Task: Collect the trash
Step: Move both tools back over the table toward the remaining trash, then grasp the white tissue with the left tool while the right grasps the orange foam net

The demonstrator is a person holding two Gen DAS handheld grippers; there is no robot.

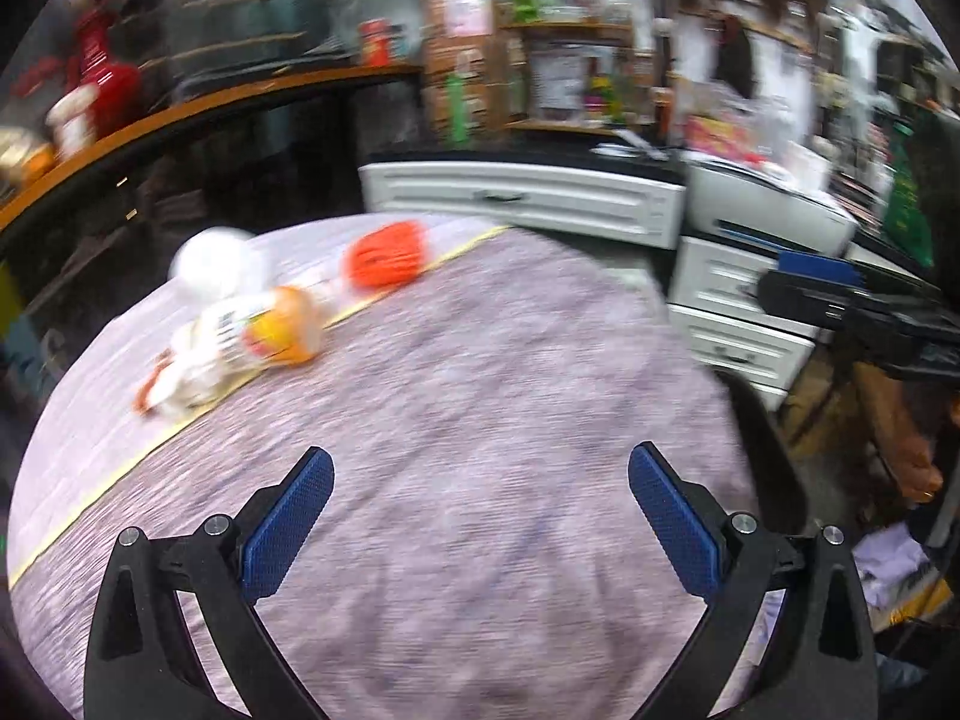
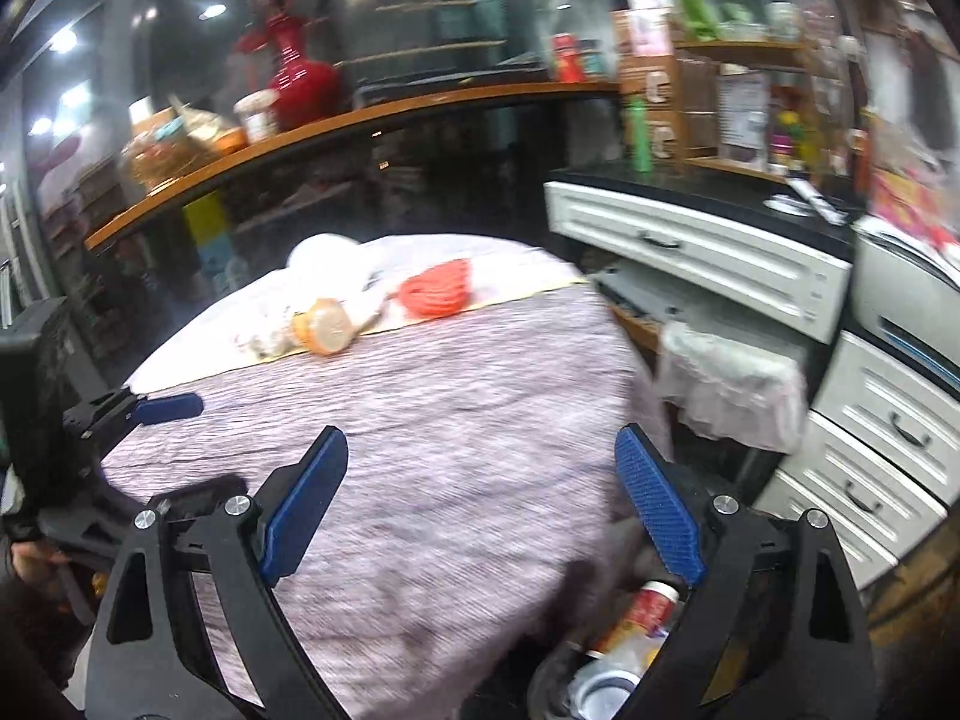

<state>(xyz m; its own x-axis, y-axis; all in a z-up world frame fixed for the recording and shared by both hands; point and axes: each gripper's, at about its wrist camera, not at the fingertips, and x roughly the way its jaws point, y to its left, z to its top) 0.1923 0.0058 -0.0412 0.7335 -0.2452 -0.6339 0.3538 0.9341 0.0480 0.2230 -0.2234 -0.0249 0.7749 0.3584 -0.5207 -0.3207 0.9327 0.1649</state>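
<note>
A red-and-white can [image 2: 645,606] is seen lying in the bin [image 2: 555,681] beside the table [image 2: 450,420]. Both the left gripper [image 1: 480,501] and right gripper [image 2: 483,495] are spread wide, nothing grasped.

Pinkish-purple cloth [image 2: 456,420] covering the table, filling centre & lower frame in both views, w/ a thin yellow stripe [image 1: 180,420] running across it. White drawer unit [image 2: 690,258] sitting mid-right, black handles showing; more white drawers [image 2: 888,420] stacking down the right edge. Curved orange-edged shelf [image 2: 336,126] sweeping across upper left, red vase [image 2: 297,84] standing on it, white tub [image 2: 258,114] just beside the vase. Green bottle [image 2: 639,132] standing upper right of centre. White lacy cloth [image 2: 732,384] hanging at right, below the drawer unit. Grey printer [image 1: 774,204] sitting mid-right in left view. Everything blurring.
</note>
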